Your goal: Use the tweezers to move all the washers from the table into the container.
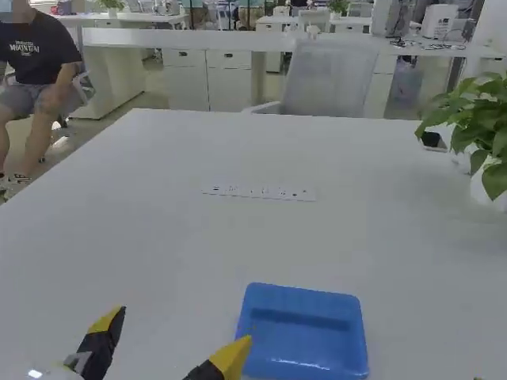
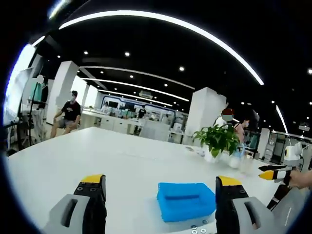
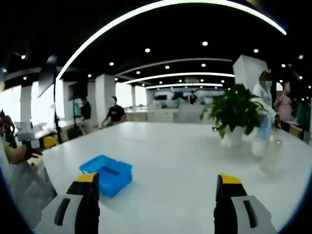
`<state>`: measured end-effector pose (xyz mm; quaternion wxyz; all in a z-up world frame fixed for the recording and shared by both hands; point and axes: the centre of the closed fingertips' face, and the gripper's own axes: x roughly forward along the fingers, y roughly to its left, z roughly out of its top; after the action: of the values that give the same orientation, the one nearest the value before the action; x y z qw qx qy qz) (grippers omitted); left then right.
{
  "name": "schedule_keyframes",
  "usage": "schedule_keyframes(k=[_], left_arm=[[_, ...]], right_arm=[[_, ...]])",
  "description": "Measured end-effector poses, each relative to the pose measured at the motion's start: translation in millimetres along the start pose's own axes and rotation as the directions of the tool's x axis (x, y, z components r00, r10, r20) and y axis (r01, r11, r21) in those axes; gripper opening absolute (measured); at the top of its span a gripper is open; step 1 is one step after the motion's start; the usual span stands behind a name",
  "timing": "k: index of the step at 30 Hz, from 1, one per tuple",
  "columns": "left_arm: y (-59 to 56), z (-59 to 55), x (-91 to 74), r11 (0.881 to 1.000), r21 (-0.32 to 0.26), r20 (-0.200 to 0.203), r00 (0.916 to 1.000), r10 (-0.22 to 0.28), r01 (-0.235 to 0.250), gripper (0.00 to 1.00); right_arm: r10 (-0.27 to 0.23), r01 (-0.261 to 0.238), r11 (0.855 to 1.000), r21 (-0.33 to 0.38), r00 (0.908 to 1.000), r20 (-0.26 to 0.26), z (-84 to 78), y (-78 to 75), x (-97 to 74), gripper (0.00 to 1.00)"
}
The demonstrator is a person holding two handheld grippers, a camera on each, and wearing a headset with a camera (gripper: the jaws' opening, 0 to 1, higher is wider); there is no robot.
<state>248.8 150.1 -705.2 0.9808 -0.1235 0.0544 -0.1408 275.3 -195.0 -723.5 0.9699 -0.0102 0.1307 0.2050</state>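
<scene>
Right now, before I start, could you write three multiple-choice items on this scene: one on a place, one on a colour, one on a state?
1. Where do the washers lie, relative to the container?
A. inside it
B. on the table, on its near side
C. on its rim

2. What colour is the container?
A. red
B. blue
C. green

3. In what state is the left hand-held gripper?
A. shut on a washer
B. shut, empty
C. open, empty

Answers: 1 B, the left gripper view shows them on the bare tabletop; 2 B, it is blue in every view; 3 C, its jaws stand wide apart with nothing between.
</scene>
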Motion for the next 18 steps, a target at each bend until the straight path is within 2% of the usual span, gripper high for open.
schedule_keyframes(k=[12,15,18], left_arm=[[-1.2,-2.0,0.3,1.000,-0.005,-0.012,0.9999,-0.004,0.004,0.93],[0.1,-1.8,0.1,1.000,-0.005,-0.010,0.9999,0.001,-0.001,0.93],[-0.2,-2.9,0.5,1.000,-0.004,-0.015,0.9999,0.000,0.000,0.92]], right_arm=[[0.015,-0.015,1.000,-0.004,0.9997,-0.018,-2.3,4.9,1.3,0.99],[0.030,-0.030,1.000,0.006,0.9995,0.002,1.7,8.1,0.9,0.99],[0.019,-0.019,1.000,0.013,0.9997,0.012,3.9,5.8,-0.8,0.99]])
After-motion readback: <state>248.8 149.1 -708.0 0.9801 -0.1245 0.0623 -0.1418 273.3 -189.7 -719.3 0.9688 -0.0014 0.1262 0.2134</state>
